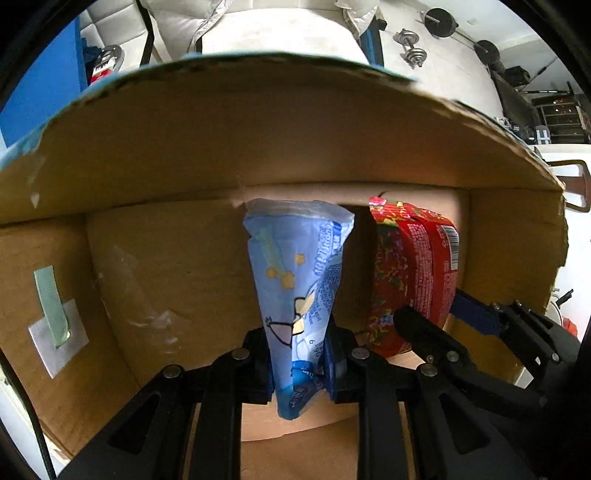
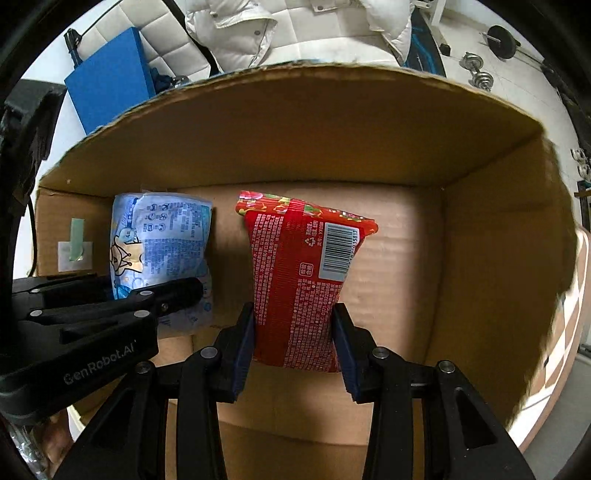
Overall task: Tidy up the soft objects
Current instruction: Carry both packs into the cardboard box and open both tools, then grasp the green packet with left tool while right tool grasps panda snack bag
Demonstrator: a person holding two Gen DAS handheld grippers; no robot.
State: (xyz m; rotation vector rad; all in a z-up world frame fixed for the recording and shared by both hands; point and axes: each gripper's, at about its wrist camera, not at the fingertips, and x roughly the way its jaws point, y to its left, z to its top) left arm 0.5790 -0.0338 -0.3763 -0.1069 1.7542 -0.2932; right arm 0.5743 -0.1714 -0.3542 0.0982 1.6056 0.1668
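Observation:
Both grippers reach into an open cardboard box [image 1: 229,147]. My left gripper [image 1: 299,362] is shut on a light blue soft pack [image 1: 299,280] with cartoon print, held upright inside the box. My right gripper [image 2: 293,332] is shut on a red soft pack [image 2: 295,266] with a barcode, held upright to the right of the blue pack. The red pack [image 1: 410,273] and right gripper [image 1: 454,332] also show in the left wrist view. The blue pack [image 2: 162,240] and left gripper [image 2: 159,299] also show in the right wrist view.
The box walls [image 2: 495,206] rise all around both packs. A green tape strip [image 1: 51,306] is stuck on the box's left wall. Beyond the box lie a white jacket [image 2: 236,29], a blue board [image 2: 110,85] and dumbbells [image 2: 480,70] on the floor.

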